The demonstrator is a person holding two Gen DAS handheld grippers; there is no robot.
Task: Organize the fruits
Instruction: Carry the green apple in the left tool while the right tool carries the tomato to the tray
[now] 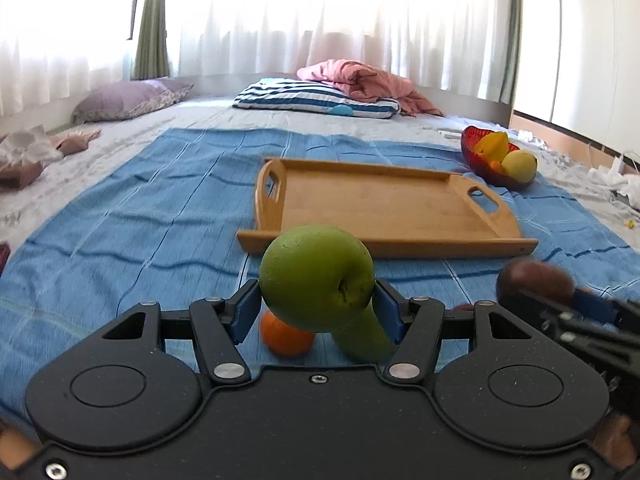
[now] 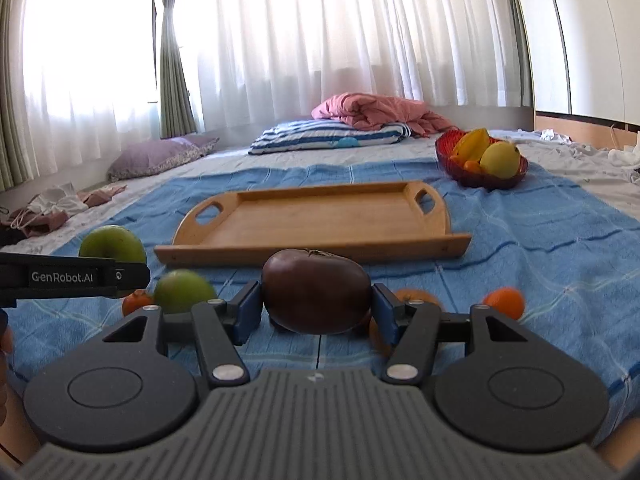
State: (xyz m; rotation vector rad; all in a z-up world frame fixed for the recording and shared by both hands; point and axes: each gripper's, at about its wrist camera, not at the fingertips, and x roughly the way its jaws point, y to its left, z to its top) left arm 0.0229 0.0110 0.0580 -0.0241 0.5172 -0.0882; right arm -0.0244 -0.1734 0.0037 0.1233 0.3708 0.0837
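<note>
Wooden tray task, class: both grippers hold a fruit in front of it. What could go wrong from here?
1. The green apple is round and smooth, pinched only at its sides by the left gripper; it may slip out.
2. The wooden tray has a raised front rim; a low approach could knock it.
3. The right gripper, holding the dark fruit, is close beside the left; they might collide.

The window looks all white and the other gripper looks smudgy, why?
Left wrist view: daylight through the sheer curtains blows out to white, and the right gripper, holding a dark brown fruit, is smeared by motion blur, while the green pear is sharp. Right wrist view: the same glare whitens the curtains, and the fisheye bends the wooden tray.
</note>
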